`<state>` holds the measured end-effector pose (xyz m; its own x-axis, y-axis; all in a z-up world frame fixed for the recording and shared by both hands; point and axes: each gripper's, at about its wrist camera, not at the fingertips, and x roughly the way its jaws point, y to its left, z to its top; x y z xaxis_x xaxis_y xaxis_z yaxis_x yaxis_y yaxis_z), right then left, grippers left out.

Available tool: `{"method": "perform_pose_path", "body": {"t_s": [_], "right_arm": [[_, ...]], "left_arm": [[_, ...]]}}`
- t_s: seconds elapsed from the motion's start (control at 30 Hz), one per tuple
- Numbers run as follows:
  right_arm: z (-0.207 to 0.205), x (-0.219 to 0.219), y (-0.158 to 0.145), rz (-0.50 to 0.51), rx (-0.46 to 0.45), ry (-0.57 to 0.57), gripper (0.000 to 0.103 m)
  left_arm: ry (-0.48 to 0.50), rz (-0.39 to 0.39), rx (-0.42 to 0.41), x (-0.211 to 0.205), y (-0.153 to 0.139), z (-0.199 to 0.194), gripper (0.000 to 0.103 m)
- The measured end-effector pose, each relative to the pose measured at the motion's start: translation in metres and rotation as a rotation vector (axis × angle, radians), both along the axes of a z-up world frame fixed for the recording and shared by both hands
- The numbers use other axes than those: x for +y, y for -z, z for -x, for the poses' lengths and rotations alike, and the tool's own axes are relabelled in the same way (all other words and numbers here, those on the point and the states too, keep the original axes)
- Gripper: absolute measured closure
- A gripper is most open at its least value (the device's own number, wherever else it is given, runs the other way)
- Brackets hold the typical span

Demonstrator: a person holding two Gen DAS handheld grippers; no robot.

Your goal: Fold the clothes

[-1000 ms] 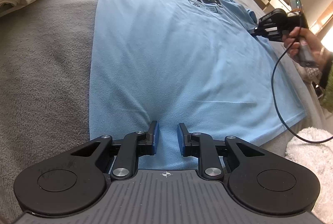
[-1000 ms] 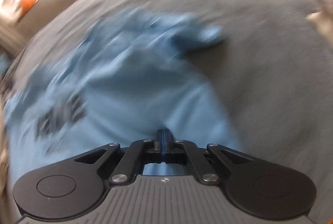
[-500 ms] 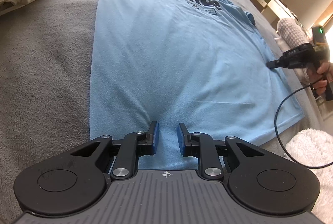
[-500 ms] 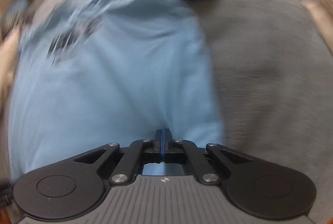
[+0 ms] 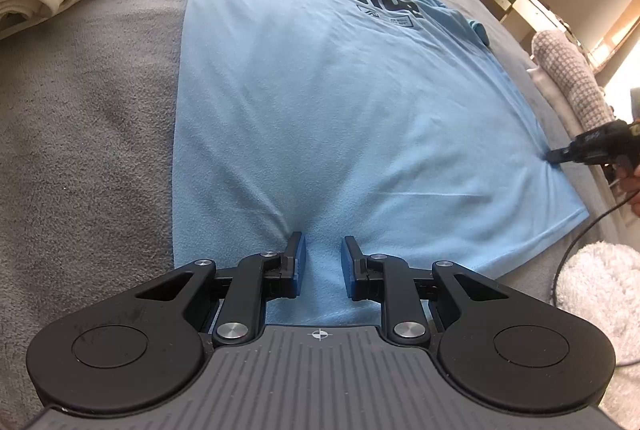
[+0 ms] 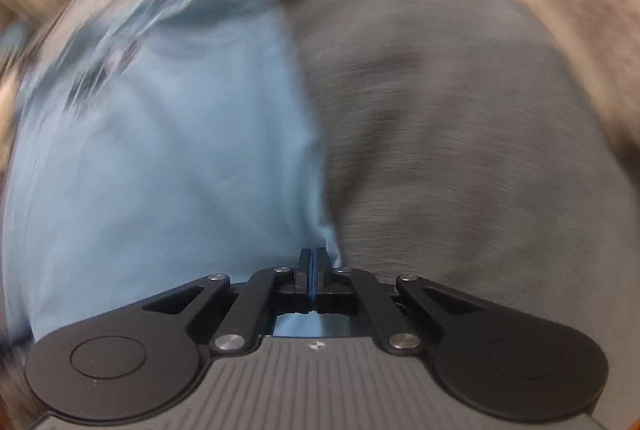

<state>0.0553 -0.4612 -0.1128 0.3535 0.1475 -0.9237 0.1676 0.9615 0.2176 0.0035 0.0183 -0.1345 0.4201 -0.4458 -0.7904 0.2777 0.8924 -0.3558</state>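
While shirt (image 5: 340, 110) lies flat | right tool (image 6: 314, 262) pinches its edge | left tool (image 5: 322, 254) parted

A light blue T-shirt (image 5: 340, 118) is lying spread face up on a grey blanket, filling the middle of the left wrist view, its hem toward the bottom of the frame and its collar toward the top. Dark lettering is running across its chest at upper right. One sleeve is bunching at the upper left. Creases are radiating from its right side edge and from the lower centre hem.
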Motion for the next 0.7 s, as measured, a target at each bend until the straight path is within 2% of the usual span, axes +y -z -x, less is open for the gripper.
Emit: {"method": "perform_pose_path", "body": {"t_s": [0.07, 0.13, 0.17, 0.2, 0.23, 0.27, 0.33, 0.4, 0.47, 0.57, 0.67, 0.7], "right_arm": [[0.010, 0.010, -0.009, -0.019, -0.016, -0.072, 0.103], [0.020, 0.024, -0.010, -0.065, 0.005, -0.166, 0.103], [0.025, 0.029, -0.006, -0.063, 0.026, -0.200, 0.103], [0.029, 0.031, -0.001, -0.020, 0.051, -0.211, 0.103], [0.033, 0.026, 0.004, 0.033, 0.072, -0.198, 0.103], [0.036, 0.015, 0.007, 0.039, 0.078, -0.161, 0.103], [0.042, -0.012, 0.002, -0.022, 0.084, -0.044, 0.103], [0.050, -0.019, -0.010, -0.038, 0.066, -0.002, 0.103], [0.056, -0.007, -0.021, -0.024, 0.037, -0.062, 0.102], [0.055, 0.009, -0.021, -0.115, 0.032, -0.122, 0.102], [0.054, 0.021, 0.003, -0.018, 0.118, -0.185, 0.102], [0.059, 0.016, 0.006, -0.013, 0.129, -0.186, 0.103]], "left_arm": [[0.000, -0.004, -0.001, -0.001, 0.000, 0.000, 0.082], [-0.001, -0.004, -0.001, -0.001, 0.000, 0.000, 0.082], [-0.003, -0.002, 0.000, -0.001, 0.000, 0.000, 0.082], [-0.004, 0.000, 0.000, 0.000, 0.000, 0.000, 0.082], [-0.005, 0.002, 0.001, -0.001, 0.000, -0.001, 0.082], [-0.006, 0.005, 0.001, 0.000, 0.001, -0.002, 0.082], [-0.004, 0.005, -0.002, 0.000, 0.001, -0.002, 0.082], [0.000, 0.001, -0.007, -0.001, 0.002, -0.002, 0.082], [0.002, 0.001, -0.008, -0.001, 0.002, -0.002, 0.082], [0.003, 0.001, -0.007, 0.000, 0.002, -0.002, 0.082], [0.001, 0.003, -0.009, 0.000, 0.001, -0.001, 0.082], [0.000, 0.005, -0.011, 0.001, 0.001, -0.001, 0.082]]}}
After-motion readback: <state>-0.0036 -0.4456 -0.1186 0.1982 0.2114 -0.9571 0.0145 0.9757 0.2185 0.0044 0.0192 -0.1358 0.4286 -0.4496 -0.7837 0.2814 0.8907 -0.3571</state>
